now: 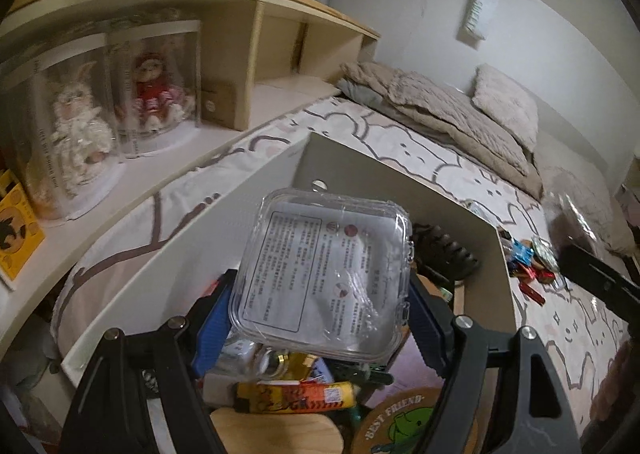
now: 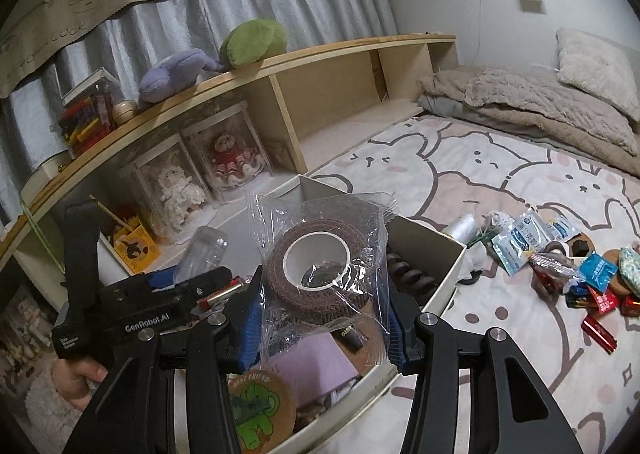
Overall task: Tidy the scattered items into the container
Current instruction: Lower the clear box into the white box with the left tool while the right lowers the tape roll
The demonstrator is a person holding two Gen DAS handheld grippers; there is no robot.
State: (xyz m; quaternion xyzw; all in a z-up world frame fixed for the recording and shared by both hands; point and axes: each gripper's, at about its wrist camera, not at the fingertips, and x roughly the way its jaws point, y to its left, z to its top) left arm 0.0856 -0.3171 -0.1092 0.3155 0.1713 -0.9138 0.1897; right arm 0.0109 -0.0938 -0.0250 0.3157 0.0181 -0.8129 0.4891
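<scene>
Clear plastic on both sides, and both loads are over the box! The left tool (image 1: pixel 320 318) is clamped on a clear hinged case (image 1: pixel 324 278), blue pads pressing its two side edges so the printed label faces up and it hangs flat above the clutter. The right tool (image 2: pixel 320 318) is pinched as tight as it goes on a brown tape roll in a crinkly bag (image 2: pixel 320 270), gripped through the wrapper. Both hover above the white container (image 2: pixel 424 250) on the bed, already holding a round coaster (image 2: pixel 260 410) and a yellow tube (image 1: pixel 296 398). Looks like a double drop is coming. Over on the bunny-print sheet (image 2: pixel 480 174), the scattered sachets and sweets (image 2: pixel 568 278) are still waiting.
</scene>
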